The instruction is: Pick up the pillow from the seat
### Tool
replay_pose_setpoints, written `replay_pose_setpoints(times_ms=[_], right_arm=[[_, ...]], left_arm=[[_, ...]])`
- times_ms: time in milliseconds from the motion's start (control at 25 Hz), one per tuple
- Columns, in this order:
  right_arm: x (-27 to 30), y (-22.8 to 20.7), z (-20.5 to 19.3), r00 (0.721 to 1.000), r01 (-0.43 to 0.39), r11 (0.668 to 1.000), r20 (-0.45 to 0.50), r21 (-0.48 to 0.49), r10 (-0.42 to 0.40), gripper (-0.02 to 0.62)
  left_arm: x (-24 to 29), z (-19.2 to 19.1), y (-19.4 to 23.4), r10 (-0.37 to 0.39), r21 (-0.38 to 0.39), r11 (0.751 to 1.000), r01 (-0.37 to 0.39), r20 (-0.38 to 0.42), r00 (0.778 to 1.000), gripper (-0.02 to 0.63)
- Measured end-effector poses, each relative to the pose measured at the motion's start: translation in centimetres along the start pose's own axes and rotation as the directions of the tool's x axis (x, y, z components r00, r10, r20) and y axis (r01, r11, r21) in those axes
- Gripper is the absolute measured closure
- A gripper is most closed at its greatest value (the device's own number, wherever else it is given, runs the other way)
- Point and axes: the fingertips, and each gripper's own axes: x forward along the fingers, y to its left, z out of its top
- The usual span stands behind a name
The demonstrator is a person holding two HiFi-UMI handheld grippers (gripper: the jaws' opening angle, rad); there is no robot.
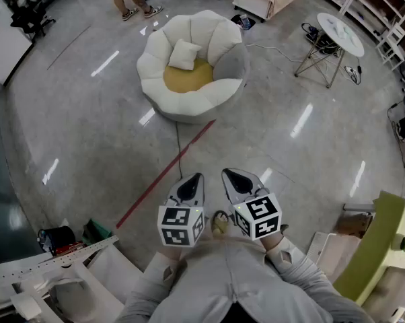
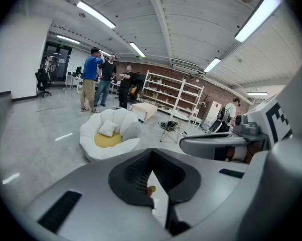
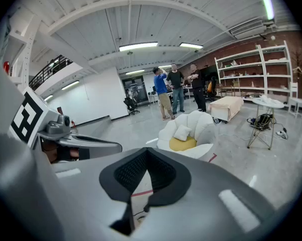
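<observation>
Head view: pillow (image 1: 184,54) leans against the back of the seat (image 1: 157,94). Left tool (image 1: 193,179) and right tool (image 1: 232,175) are closed, empty, well short of seat; approach probably not begun.

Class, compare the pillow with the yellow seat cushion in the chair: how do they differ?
The pillow is white and squarish; the seat cushion is yellow and round. The pillow is propped up; the seat cushion lies flat. Both sit in the white chair.
</observation>
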Motion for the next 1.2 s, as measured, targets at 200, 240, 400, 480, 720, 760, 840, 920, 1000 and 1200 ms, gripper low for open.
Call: replay_pose_setpoints(times_ms=[200,240,400,480,720,760,840,920,1000,1200], right_arm=[[-2.7,2.9,-2.1,1.000,0.026,1.000,0.008,0.013,-0.026,0.597],[-3.0,3.5,-2.3,1.000,0.026,1.000,0.010,0.008,-0.026,0.597],[-3.4,5.0,-2.1,0.999,0.027,1.000,0.025,-0.011,-0.026,0.597],[-3.5,5.6,-2.0,0.999,0.028,0.999,0.028,-0.015,-0.028,0.597],[-3.6,5.4,-1.6,0.999,0.012,1.000,0.037,0.002,-0.012,0.595],[-3.7,5.2,-1.5,0.999,0.014,1.000,0.038,0.004,-0.015,0.595],[-3.9,4.8,-1.4,0.999,0.019,1.000,0.038,-0.008,-0.019,0.595],[-4.1,4.6,-1.6,0.999,0.018,1.000,0.033,-0.023,-0.017,0.595],[-4.4,4.2,-1.8,1.000,0.015,0.999,0.027,-0.035,-0.014,0.595],[-5.2,3.1,-2.1,1.000,-0.001,0.999,0.020,-0.050,0.002,0.595]], left_arm=[[-4.3,-1.7,-0.8,-0.031,0.012,0.999,0.031,0.014,0.999,0.601],[-5.0,-2.0,-0.8,-0.034,0.011,0.999,0.034,0.010,0.999,0.601],[-6.9,-2.5,-0.5,-0.045,0.018,0.999,0.045,0.010,0.999,0.601],[-7.4,-2.6,-0.2,-0.050,0.014,0.999,0.050,0.017,0.999,0.601],[-7.3,-2.4,0.3,-0.038,0.001,0.999,0.038,0.030,0.999,0.601],[-7.2,-2.4,0.3,-0.038,0.006,0.999,0.038,0.030,0.999,0.601],[-6.8,-2.4,0.3,-0.025,0.029,0.999,0.024,0.033,0.999,0.601],[-6.5,-2.5,0.3,-0.002,0.041,0.999,0.001,0.040,0.999,0.601],[-6.2,-2.4,-0.1,0.001,0.023,1.000,-0.002,0.050,0.999,0.601],[-5.4,-2.0,-1.7,-0.019,-0.021,1.000,0.021,0.068,0.998,0.601]])
